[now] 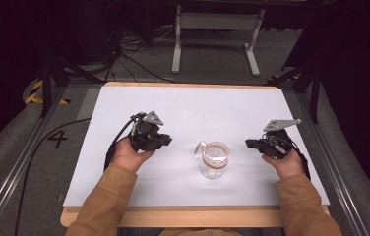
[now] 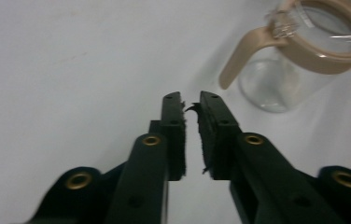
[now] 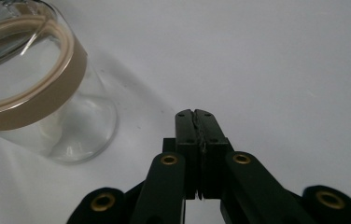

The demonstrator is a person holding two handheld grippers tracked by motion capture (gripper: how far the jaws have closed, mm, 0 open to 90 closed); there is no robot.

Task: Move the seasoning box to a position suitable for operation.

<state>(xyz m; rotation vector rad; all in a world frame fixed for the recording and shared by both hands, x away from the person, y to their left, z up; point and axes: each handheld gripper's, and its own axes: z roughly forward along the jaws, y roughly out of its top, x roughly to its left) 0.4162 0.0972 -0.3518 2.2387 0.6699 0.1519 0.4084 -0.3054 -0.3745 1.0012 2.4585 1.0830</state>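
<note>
A clear glass jar [image 1: 214, 160] with a tan collar and a tan handle-like tab stands upright and empty at the middle of the white table top [image 1: 188, 105]. My left gripper [image 1: 168, 141] is held to the jar's left, pointing at it, its jaws a narrow gap apart with nothing between them. In the left gripper view the jar [image 2: 276, 84] lies ahead and to the right of the gripper [image 2: 191, 100]. My right gripper [image 1: 248, 143] rests to the jar's right, shut and empty. The right gripper view has the jar [image 3: 38, 107] to the left of the gripper [image 3: 195, 113].
The table's wooden front edge [image 1: 193, 216] runs along the near side. Metal rails [image 1: 20, 162] flank the table. Behind it are a white stand frame [image 1: 217, 22] and loose cables [image 1: 134, 49] on the floor. Bare table surface surrounds the jar.
</note>
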